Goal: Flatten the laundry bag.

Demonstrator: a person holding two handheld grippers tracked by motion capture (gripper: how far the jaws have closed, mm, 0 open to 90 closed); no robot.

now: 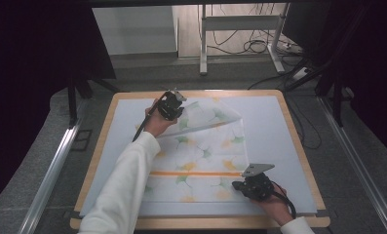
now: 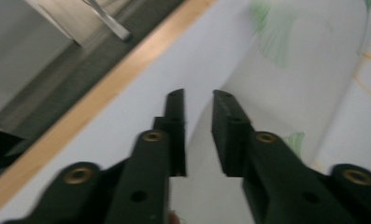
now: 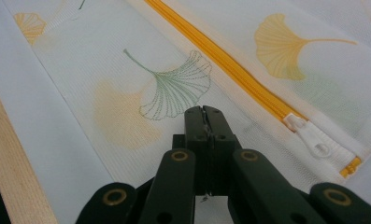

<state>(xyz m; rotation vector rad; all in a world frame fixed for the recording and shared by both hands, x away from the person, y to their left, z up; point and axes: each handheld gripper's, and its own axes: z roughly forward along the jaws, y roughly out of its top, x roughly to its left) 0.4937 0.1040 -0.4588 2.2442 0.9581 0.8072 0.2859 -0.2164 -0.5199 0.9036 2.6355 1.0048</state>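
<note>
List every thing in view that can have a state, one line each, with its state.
left gripper: open, jaws apart over the bag's lifted far edge.
right gripper: shut, jaws pressed together at the mesh near the zipper.
mesh laundry bag: spread on the mat, far left corner lifted and folded over.
zipper: closed, pull at its end.

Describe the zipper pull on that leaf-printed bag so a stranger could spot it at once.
Start at the wooden table with its white mat, where a white mesh bag printed with green and yellow leaves lies. An orange zipper crosses the bag; follow it to its end near the right tool. There sits the zipper pull, a small white tab, the only plain white piece on that orange line.
</note>
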